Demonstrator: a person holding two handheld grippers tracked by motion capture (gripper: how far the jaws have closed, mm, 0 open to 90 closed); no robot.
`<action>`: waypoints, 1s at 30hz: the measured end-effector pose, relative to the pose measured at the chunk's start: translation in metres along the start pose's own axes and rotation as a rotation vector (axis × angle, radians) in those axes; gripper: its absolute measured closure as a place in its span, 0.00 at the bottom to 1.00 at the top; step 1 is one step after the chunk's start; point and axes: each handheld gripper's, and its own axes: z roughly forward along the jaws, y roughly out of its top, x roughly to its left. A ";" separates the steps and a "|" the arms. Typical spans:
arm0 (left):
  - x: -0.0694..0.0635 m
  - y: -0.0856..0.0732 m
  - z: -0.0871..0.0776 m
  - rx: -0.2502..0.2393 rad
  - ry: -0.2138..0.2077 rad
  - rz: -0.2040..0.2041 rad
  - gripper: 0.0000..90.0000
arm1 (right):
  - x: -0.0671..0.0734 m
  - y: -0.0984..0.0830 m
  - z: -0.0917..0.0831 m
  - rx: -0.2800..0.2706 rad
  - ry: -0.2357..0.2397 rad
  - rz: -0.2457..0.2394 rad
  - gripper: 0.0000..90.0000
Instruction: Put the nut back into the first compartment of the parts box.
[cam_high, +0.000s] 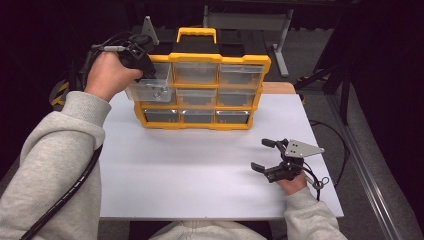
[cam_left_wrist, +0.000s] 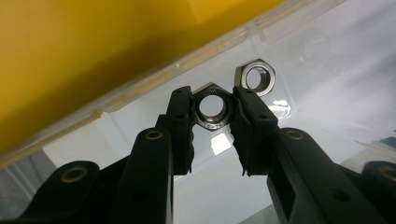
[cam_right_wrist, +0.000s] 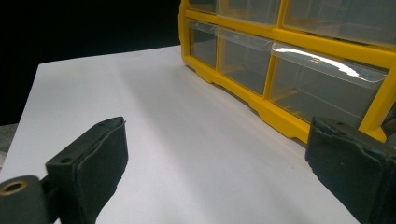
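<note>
While the left tool (cam_left_wrist: 212, 109) reached into the pulled-out clear drawer (cam_high: 150, 90) at the upper left of the yellow parts organizer (cam_high: 200, 90), its two black jaws were clenched on a steel hex nut (cam_left_wrist: 213, 110), one pad on each of two opposite flats. In the left gripper view the nut sat at the middle of the frame with its bore facing the camera, so its axis ran roughly along the tool and not across it. A second hex nut (cam_left_wrist: 258, 77) lay just up and to the right of the held one, close beside the right-hand jaw tip, on the clear drawer floor; whether it touched the jaw could not be told. The yellow frame of the organizer filled the upper left of that view. In the high view the left hand (cam_high: 107, 75) held this tool at the upper left, over the open drawer, while the right tool (cam_high: 265, 155) rested at the lower right of the white desk (cam_high: 200, 165), well apart from the organizer, its jaws spread wide with nothing between them. The left hand was plainly the nearer one, and any lift would probably need to go straight back along the tool to clear the second nut and the drawer wall.
</note>
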 end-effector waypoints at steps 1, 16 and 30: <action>0.000 0.000 0.000 0.001 -0.004 0.000 0.77 | 0.000 0.000 0.000 0.000 0.000 0.001 0.07; -0.004 -0.011 -0.022 -0.102 0.007 0.051 0.54 | 0.000 0.000 0.000 0.002 0.005 0.000 0.07; -0.015 -0.059 -0.056 -0.448 0.033 0.242 0.13 | 0.000 0.000 -0.001 -0.002 -0.010 0.001 0.07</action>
